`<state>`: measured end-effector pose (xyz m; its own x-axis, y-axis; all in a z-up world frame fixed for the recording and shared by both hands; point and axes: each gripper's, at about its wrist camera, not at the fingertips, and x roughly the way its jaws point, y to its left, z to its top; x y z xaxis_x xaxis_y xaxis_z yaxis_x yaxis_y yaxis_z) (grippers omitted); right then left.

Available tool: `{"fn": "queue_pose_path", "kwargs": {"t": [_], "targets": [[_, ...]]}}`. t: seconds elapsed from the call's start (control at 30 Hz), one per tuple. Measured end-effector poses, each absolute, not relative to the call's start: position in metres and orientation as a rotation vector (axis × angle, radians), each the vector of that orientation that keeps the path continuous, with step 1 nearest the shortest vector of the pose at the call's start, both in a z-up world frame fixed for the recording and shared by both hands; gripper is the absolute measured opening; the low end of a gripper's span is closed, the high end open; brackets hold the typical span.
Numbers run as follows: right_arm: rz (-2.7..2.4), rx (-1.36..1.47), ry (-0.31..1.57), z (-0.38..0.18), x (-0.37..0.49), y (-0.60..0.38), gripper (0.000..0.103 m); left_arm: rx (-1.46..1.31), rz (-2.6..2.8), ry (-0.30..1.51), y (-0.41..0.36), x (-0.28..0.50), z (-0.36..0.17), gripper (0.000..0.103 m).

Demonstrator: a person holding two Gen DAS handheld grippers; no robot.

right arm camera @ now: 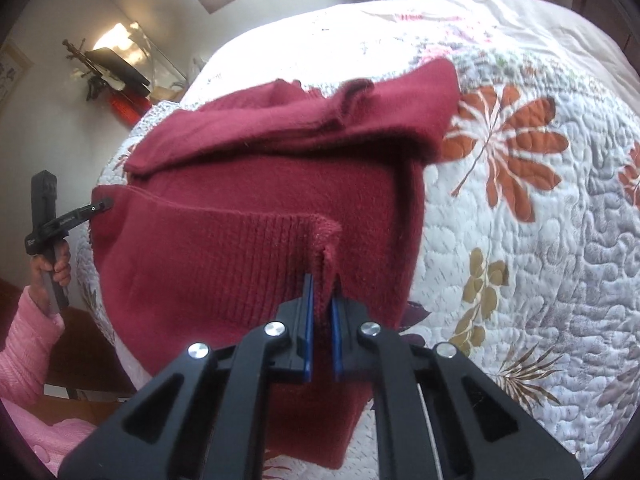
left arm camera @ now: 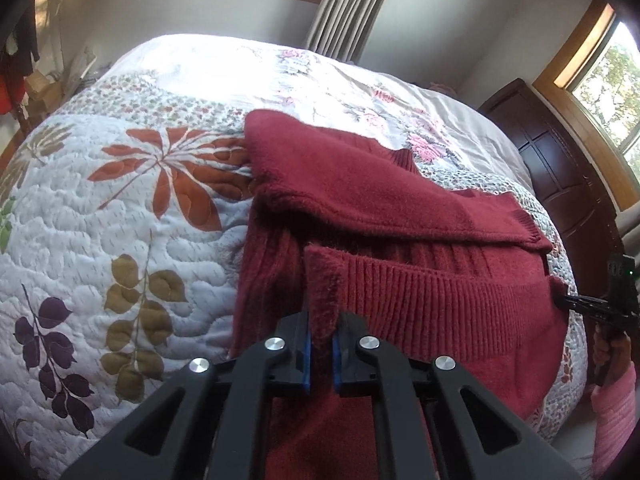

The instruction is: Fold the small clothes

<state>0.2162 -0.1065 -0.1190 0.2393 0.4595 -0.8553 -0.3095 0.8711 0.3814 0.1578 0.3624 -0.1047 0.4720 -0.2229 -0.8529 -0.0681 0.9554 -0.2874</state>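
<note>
**Both grippers pinched the sweater's ribbed hem**

Evidently the dark red knitted sweater lay on the floral quilt of a bed, near its foot edge, with the sleeves already laid across the body. It looked soft, thick and limp, likely to sag and stretch between two holds rather than keep a line, and fuzzy enough not to slip. The ribbed hem seemed the sensible place to take it, one corner per tool.

That was how it was held. The left gripper had its blue-padded jaws closed on one hem corner, which stood up between them. The right gripper was clamped likewise on the opposite corner. Each tool pointed low across the bed toward the collar end. A hand in a pink sleeve gripped the left tool's handle from below.
</note>
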Motion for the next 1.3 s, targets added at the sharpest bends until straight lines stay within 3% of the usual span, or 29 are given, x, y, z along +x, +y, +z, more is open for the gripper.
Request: {"fn": "queue_pose_path", "kwargs": {"t": [0.2,0.5,0.8,1.03,1.3], "targets": [[0.546,0.201,1.202,-0.11,0.226,-0.115,0.006,-0.339,-0.085,1.092,0.364,0.167,-0.109,0.007],[0.604,0.292,0.977,-0.035,0.24,-0.14,0.006,-0.375,-0.169,0.868,0.361,0.182,-0.027,0.007],[0.505,0.297,0.922,0.004,0.358,-0.144,0.006,-0.356,-0.113,0.765,0.376,0.295,0.004,0.007],[0.383,0.25,1.063,-0.055,0.46,-0.12,0.006,-0.297,0.01,0.91,0.385,0.393,-0.053,0.007],[0.268,0.256,1.319,-0.166,0.484,-0.109,0.007,-0.269,0.093,1.182,0.39,0.42,-0.162,0.008]]}}
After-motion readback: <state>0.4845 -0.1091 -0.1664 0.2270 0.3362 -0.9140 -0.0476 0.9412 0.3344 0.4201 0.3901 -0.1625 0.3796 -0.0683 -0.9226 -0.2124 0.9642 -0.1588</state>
